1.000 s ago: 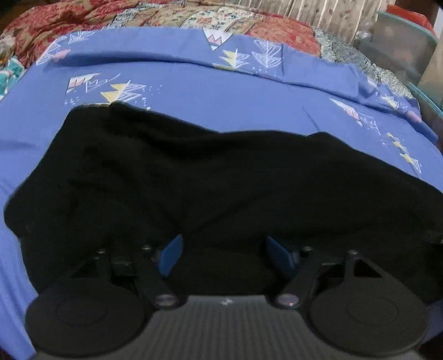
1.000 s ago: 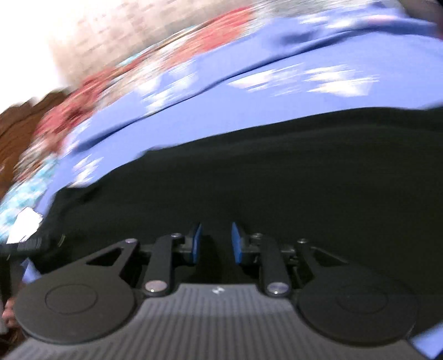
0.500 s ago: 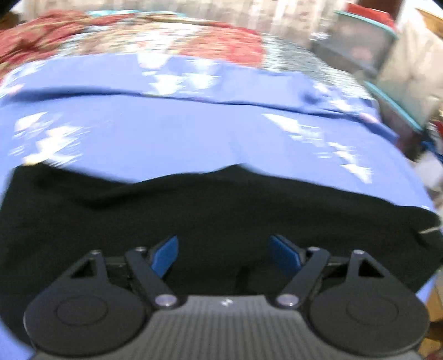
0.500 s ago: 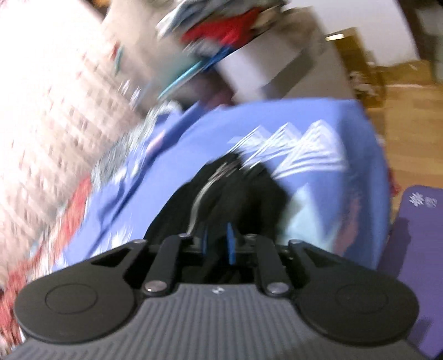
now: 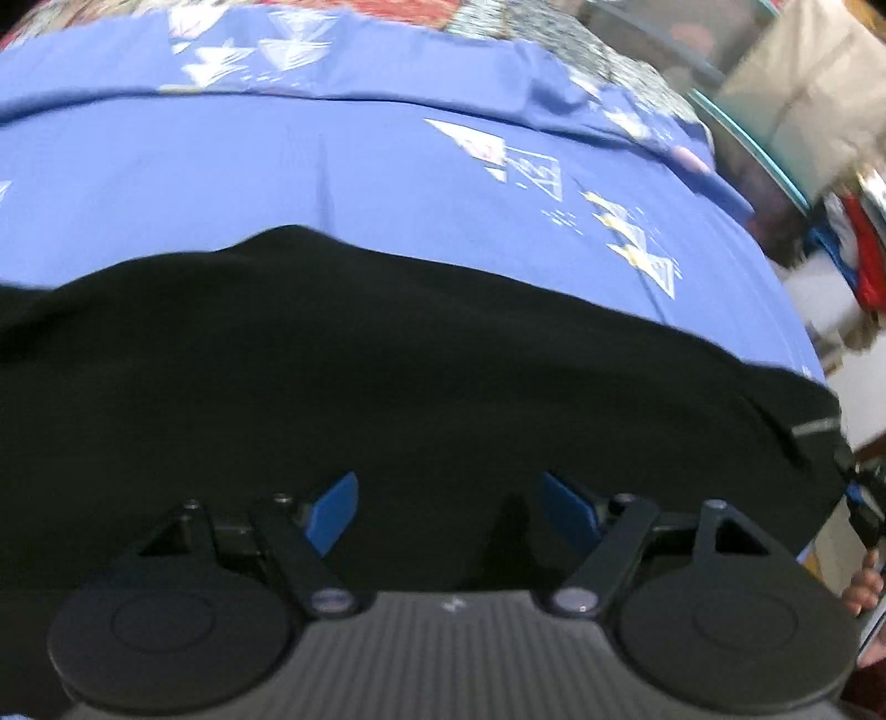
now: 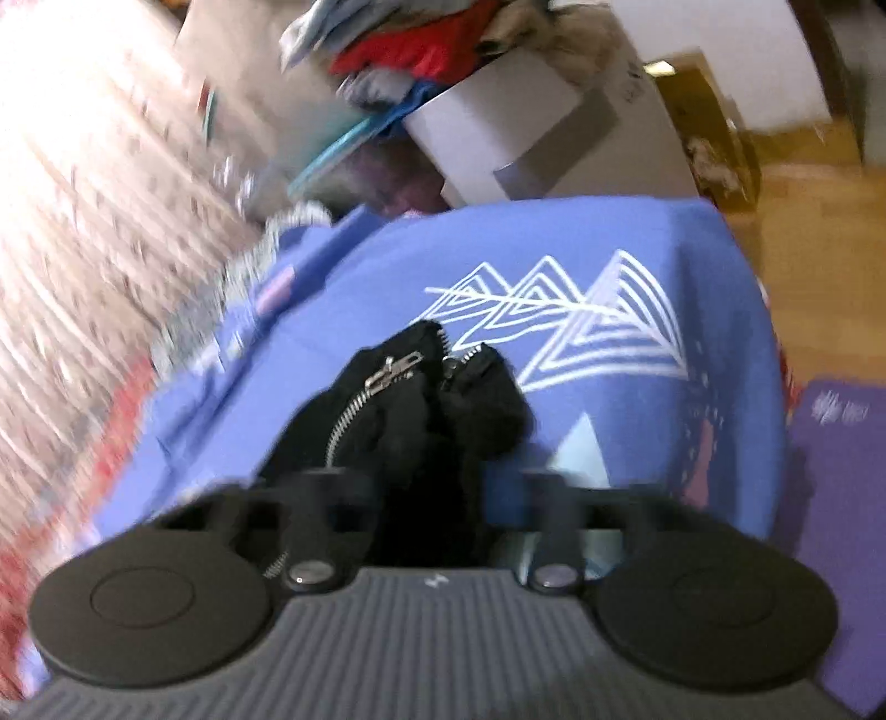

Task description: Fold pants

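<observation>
Black pants (image 5: pixel 387 376) lie spread across a blue patterned bed sheet (image 5: pixel 277 166). My left gripper (image 5: pixel 448 507) hovers low over their near edge. Its blue pads are wide apart and closing, with only flat fabric beneath them. My right gripper (image 6: pixel 437 498) is at the pants' bunched end (image 6: pixel 410 399), where a silver zipper (image 6: pixel 354 410) shows. Its jaws are closing, and the black fabric fills the gap between them. In the left wrist view, that right gripper (image 5: pixel 861 498) and a hand (image 5: pixel 864 587) show at the pants' far right end.
A red patterned quilt (image 5: pixel 421 8) covers the far side of the bed. Storage bins (image 5: pixel 720 72) stand beyond the bed's right side. A white box heaped with clothes (image 6: pixel 526 111), a wood floor (image 6: pixel 819 221) and a purple mat (image 6: pixel 841 498) lie past the bed's corner (image 6: pixel 720 232).
My left gripper has slid to the right along the pants. My right gripper has swung from the middle of the pants to their zipper end at the bed's corner, rolling as it went.
</observation>
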The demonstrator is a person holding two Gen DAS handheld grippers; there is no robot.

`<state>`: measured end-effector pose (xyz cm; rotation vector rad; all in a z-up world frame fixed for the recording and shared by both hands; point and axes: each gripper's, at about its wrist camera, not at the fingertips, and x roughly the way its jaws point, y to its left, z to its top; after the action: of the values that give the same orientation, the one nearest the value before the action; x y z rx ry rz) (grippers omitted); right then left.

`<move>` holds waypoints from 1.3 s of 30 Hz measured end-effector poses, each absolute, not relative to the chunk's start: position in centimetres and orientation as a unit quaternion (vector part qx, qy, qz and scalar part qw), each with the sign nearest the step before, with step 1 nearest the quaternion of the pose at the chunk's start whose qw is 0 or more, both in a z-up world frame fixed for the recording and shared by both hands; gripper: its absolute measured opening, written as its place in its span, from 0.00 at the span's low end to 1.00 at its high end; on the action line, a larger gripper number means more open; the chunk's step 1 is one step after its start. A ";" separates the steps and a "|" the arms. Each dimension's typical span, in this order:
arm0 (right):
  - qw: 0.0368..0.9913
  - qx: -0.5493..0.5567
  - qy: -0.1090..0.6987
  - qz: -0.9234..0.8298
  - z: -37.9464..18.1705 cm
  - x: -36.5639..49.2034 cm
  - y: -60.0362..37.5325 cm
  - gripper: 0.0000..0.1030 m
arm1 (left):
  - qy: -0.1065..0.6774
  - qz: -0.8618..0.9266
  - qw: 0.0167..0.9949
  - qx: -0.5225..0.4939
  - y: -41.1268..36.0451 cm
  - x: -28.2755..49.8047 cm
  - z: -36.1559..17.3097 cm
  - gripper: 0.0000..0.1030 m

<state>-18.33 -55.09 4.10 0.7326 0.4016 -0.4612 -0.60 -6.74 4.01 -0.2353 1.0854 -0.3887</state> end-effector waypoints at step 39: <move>0.941 0.104 0.323 0.013 7.8 -11.8 -37.3 0.29 | 0.358 0.022 0.885 -0.295 22.3 -10.5 8.7 0.92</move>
<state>-11.76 -37.30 7.83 0.2113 0.6596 0.0260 -10.55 22.33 8.69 -0.6141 0.7456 0.0453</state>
